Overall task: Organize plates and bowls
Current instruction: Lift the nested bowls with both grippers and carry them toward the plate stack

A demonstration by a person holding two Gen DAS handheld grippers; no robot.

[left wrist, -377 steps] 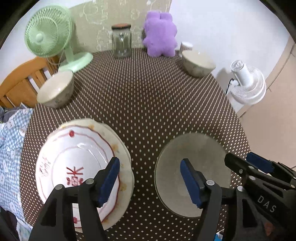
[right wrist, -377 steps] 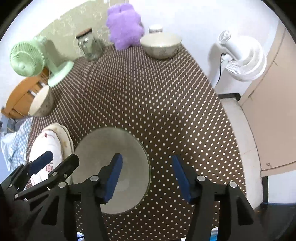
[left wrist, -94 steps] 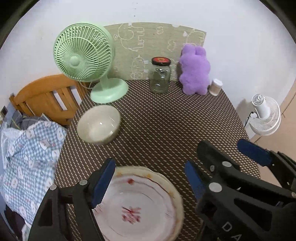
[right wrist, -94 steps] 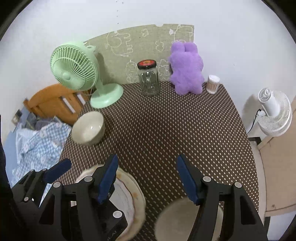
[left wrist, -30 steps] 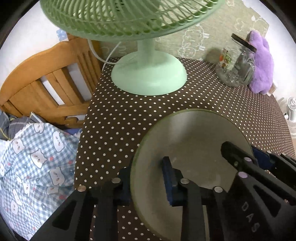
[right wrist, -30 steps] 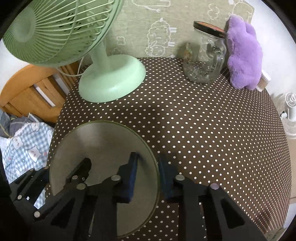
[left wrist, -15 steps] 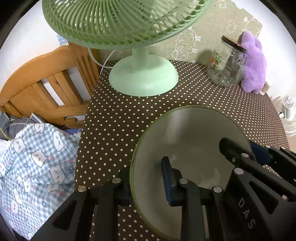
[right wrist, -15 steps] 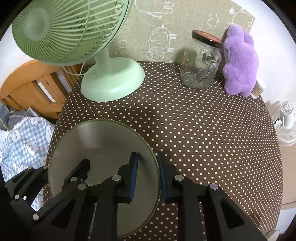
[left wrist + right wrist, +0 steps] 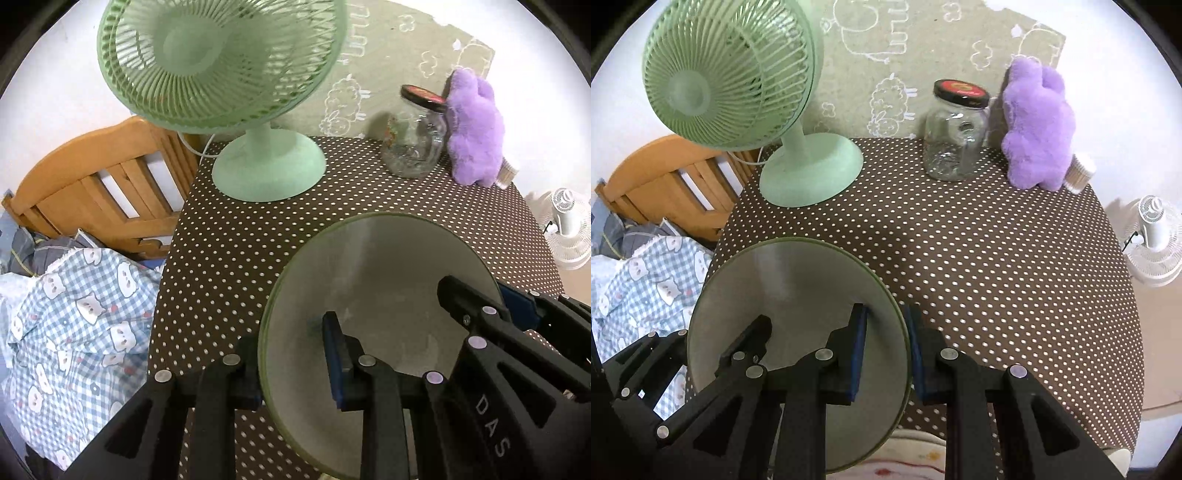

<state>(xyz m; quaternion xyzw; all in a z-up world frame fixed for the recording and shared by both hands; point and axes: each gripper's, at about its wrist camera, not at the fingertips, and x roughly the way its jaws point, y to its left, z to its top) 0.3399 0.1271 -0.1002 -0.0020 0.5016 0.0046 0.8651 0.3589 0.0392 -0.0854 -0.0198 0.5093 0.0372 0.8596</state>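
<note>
1. One grey-green plate (image 9: 384,280) in the air above the polka-dot desk (image 9: 236,236), in front of the green fan (image 9: 221,62), nearer the camera than the fan's round base.
2. Two sets of tongs on that plate: left tongs (image 9: 291,354) pinching its left rim, one pad on top and one beneath; right tongs (image 9: 886,350) pinching its right rim the same way.
3. Plate round, so no long axis to speak of; face up and tilted a little, far edge toward the fan base.
4. One patterned plate (image 9: 905,458) partly seen in the right wrist view, cream rim with red marks, below the held plate and farther from the fan.
5. One glass jar (image 9: 955,136) with a black and red lid, right of the fan at the back of the desk; lid print too small to read.
6. One purple plush toy (image 9: 1038,129) just right of the jar; one small container (image 9: 1080,173) touching the toy's right side.
7. One white fan (image 9: 1152,236) on the floor, far right of the green fan.
8. One wooden chair back (image 9: 96,184) left of the fan; checked cloth with animal faces (image 9: 74,332) below it.
9. Letters "DAS" readable on the black tong body in the left wrist view.
</note>
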